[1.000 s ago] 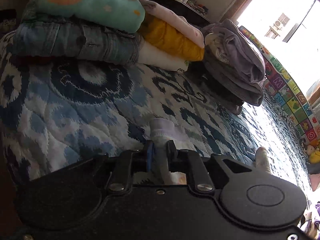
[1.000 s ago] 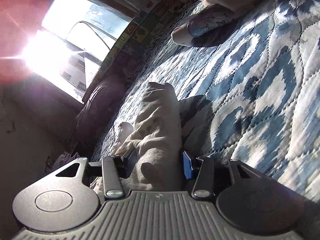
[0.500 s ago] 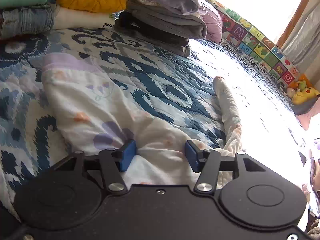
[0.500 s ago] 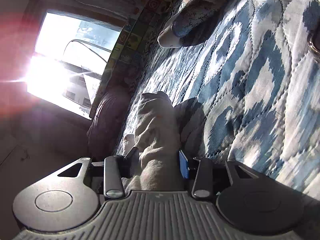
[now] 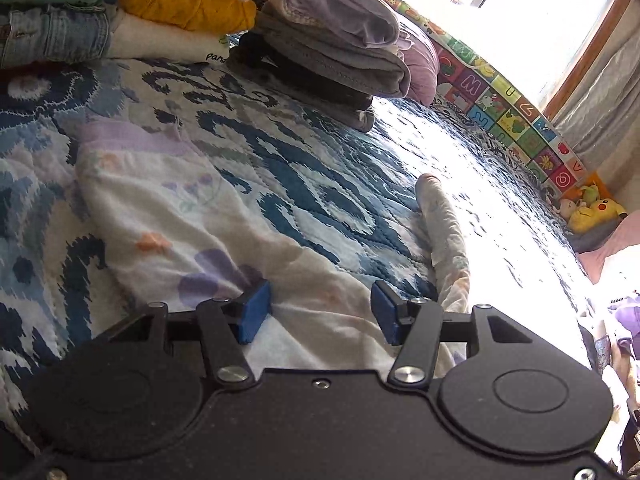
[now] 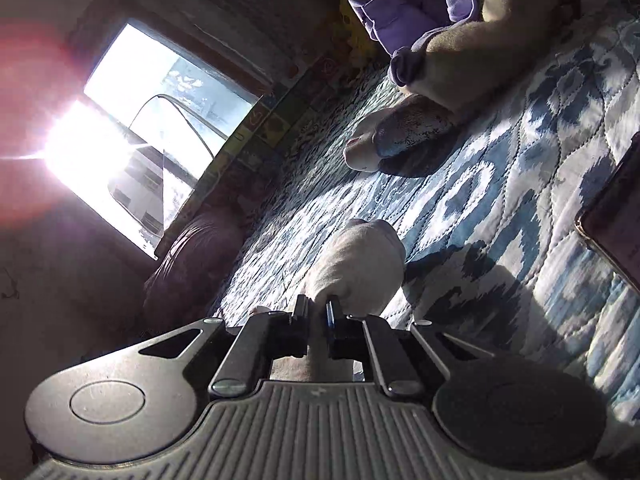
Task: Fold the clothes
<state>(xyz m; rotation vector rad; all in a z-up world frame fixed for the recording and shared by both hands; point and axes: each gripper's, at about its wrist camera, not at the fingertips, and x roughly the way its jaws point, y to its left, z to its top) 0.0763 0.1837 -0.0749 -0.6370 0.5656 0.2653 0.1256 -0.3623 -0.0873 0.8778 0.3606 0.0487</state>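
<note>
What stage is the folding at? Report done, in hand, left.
Done: folded stacks sit at the quilt's far edge. In hand: floral pants lie spread out; the right gripper is shut on one leg, the left gripper is open over the cloth. Left: folding these pants and stacking them.

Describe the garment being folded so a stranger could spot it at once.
Start at the blue-and-white quilt covering the bed. The pale printed garment lies flat on it, in front of the folded stacks. Unlike them, it is spread open, with a lilac band.
</note>
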